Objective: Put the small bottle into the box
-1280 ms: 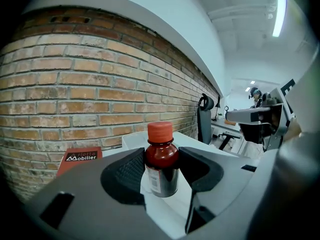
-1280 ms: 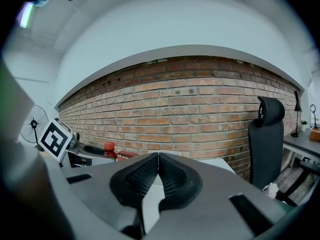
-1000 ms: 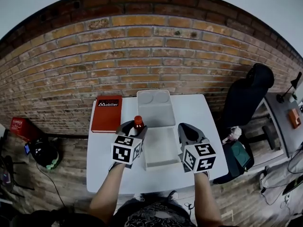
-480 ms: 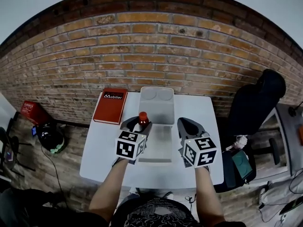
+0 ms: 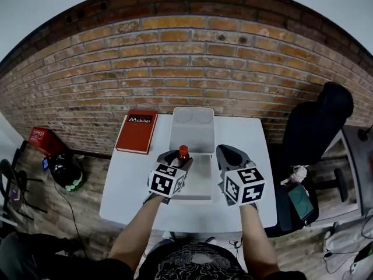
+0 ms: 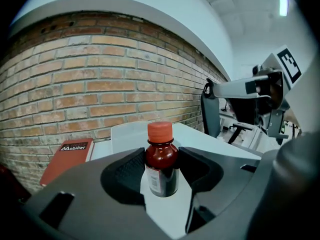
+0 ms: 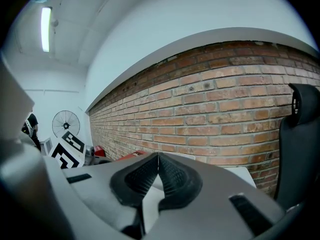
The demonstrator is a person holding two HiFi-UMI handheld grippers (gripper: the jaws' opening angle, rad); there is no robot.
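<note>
Two claws partly cover the box (image 5: 192,130): left claw (image 5: 179,158) pinches the small bottle (image 6: 161,156), right claw (image 7: 158,157) pressed together.

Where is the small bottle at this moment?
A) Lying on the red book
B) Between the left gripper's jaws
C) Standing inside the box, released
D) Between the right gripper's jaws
B: the left gripper view shows the small bottle upright and clamped between the jaws of the left gripper, while the right gripper has its jaws together with nothing between them.
</note>
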